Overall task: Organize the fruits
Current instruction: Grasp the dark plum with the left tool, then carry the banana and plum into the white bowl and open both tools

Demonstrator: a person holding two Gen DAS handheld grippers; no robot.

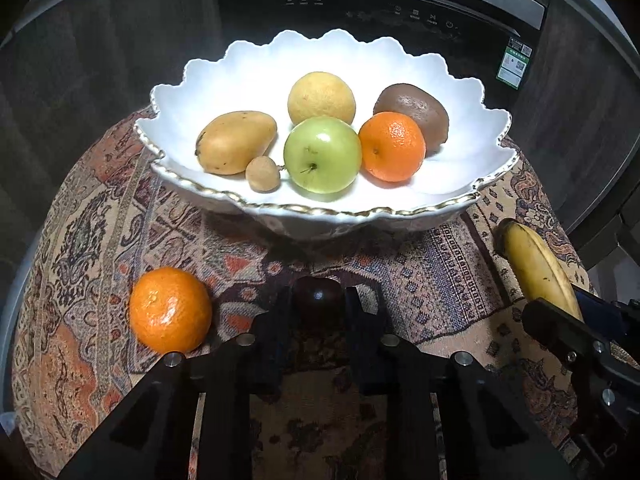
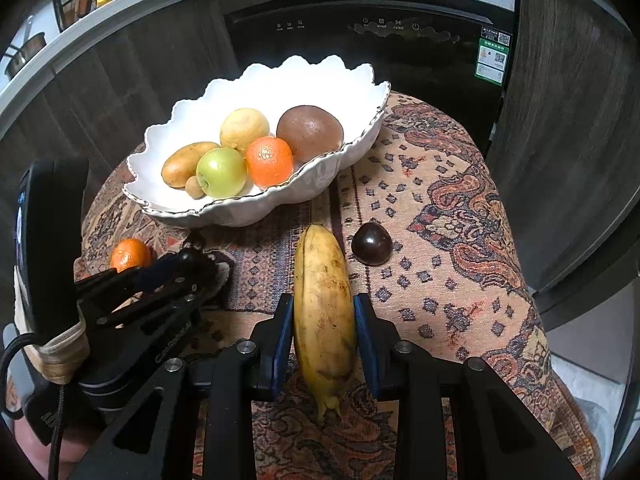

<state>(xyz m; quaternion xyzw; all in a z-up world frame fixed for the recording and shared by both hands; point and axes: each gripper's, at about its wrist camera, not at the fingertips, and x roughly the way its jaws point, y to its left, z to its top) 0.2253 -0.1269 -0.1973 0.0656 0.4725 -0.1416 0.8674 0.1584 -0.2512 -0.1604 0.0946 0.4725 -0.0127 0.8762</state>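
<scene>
Over by the cloth's left edge, a loose orange (image 1: pixel 170 310) sits alone on the patterned cloth (image 1: pixel 460 268), well clear of the bowl and not yet collected.

Just to its right, the left gripper (image 1: pixel 319 300) has its jaws pinched narrow around a small dark round fruit (image 1: pixel 319 295) near the cloth's front edge. It looks like a firm grip, taken low so the fruit can be lifted straight up.

Behind it, toward the far edge, stands the scalloped white bowl (image 1: pixel 192 178). It already holds a mango (image 1: pixel 236 142), a small tan fruit (image 1: pixel 263 173), a green apple (image 1: pixel 322 154), a pale yellow citrus (image 1: pixel 321 98), a second orange (image 1: pixel 392 146) and a kiwi (image 1: pixel 416 114), bunched in the middle. That leaves room on the near and left sides.

Further right, the right gripper (image 2: pixel 323 320) is clamped on a banana (image 2: pixel 323 300), gripping across its middle so it should balance. The banana lies lengthways toward the bowl.

Near the cloth's right side rests another dark fruit (image 2: pixel 372 244), just beside the banana's tip and untouched.
</scene>
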